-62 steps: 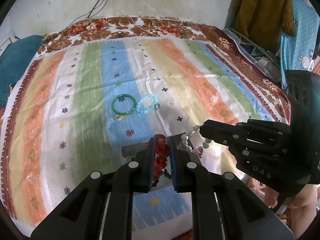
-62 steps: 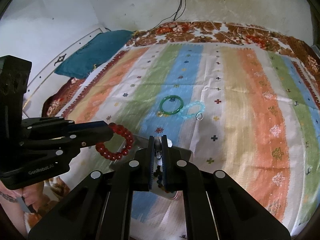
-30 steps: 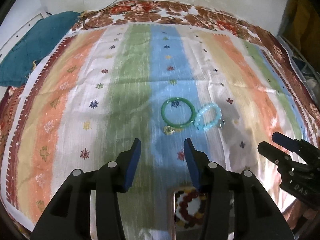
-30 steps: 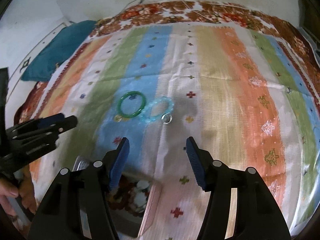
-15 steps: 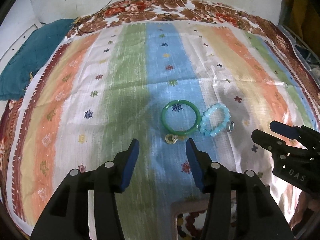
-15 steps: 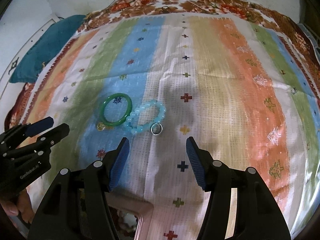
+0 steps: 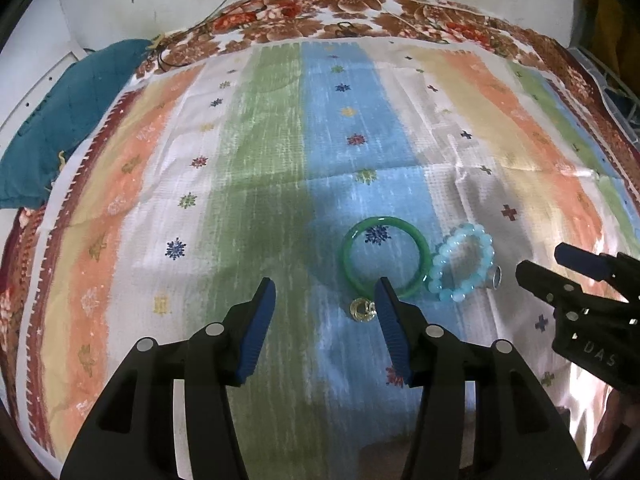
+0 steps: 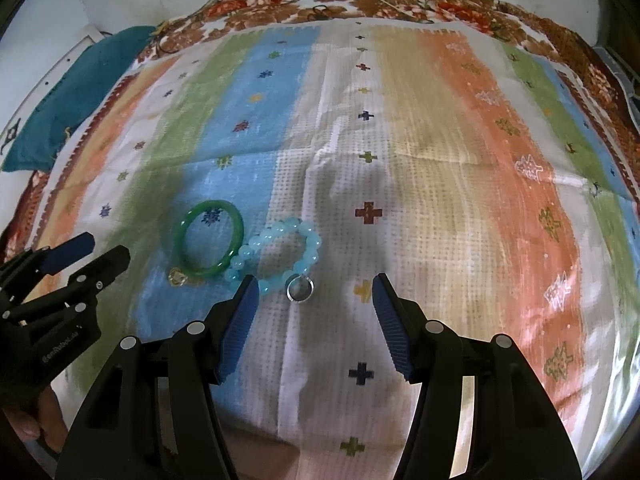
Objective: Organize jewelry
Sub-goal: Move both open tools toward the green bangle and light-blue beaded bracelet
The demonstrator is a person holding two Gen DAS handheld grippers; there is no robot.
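Observation:
A green bangle (image 7: 351, 276) lies on the striped cloth, touching a light blue bead bracelet (image 7: 460, 266) on its right. A small gold ornament (image 7: 362, 309) lies at the bangle's near edge, and a silver ring (image 7: 496, 276) lies by the bracelet. My left gripper (image 7: 325, 296) is open and empty, its right finger just before the bangle. My right gripper (image 8: 312, 294) is open and empty, with the silver ring (image 8: 299, 288) between its fingertips' line and the blue bracelet (image 8: 280, 258) and green bangle (image 8: 210, 238) to the left. Each gripper also shows in the other's view, the right one (image 7: 552, 270) and the left one (image 8: 96, 254).
The striped cloth (image 7: 260, 160) covers a bed with a floral border. A teal pillow (image 7: 60, 120) lies at the far left by the white wall. Cables hang on the wall behind.
Both grippers let go of their beaded bracelets into the box, opened, and moved forward toward the green bangle and blue bracelet. The box has dropped out of view below.

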